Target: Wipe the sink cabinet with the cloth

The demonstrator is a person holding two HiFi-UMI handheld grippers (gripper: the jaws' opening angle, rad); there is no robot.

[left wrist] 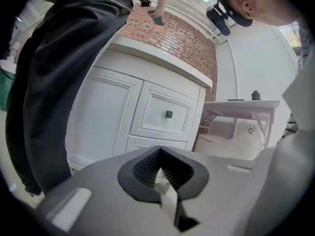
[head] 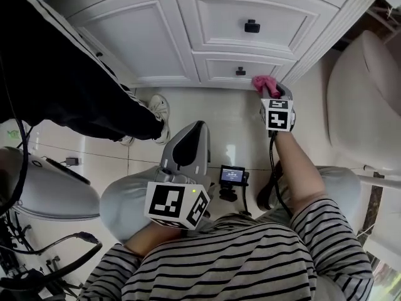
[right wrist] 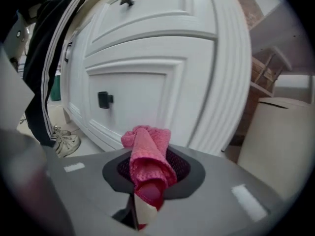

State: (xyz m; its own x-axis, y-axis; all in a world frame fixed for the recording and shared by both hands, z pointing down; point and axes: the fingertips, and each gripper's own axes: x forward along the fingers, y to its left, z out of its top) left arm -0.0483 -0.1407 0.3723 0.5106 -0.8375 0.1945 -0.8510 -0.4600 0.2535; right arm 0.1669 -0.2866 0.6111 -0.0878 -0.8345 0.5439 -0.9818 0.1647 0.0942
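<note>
The white sink cabinet [head: 207,30] fills the top of the head view, with two drawers and black knobs [head: 252,26]. My right gripper [head: 270,90] is shut on a folded pink cloth [head: 264,83], held at the cabinet's lower right corner by the bottom drawer. In the right gripper view the pink cloth [right wrist: 147,159] sticks out between the jaws toward the drawer panel [right wrist: 147,87]. My left gripper [head: 188,144] hangs back over my lap, jaws shut with nothing between them [left wrist: 158,173], facing the cabinet [left wrist: 147,112].
A person in black trousers [head: 69,80] and white sneakers [head: 160,108] stands at the cabinet's left. A toilet [head: 363,99] sits to the right. A small device with a screen [head: 232,175] lies on the tiled floor. A bathtub [left wrist: 236,139] shows right of the cabinet.
</note>
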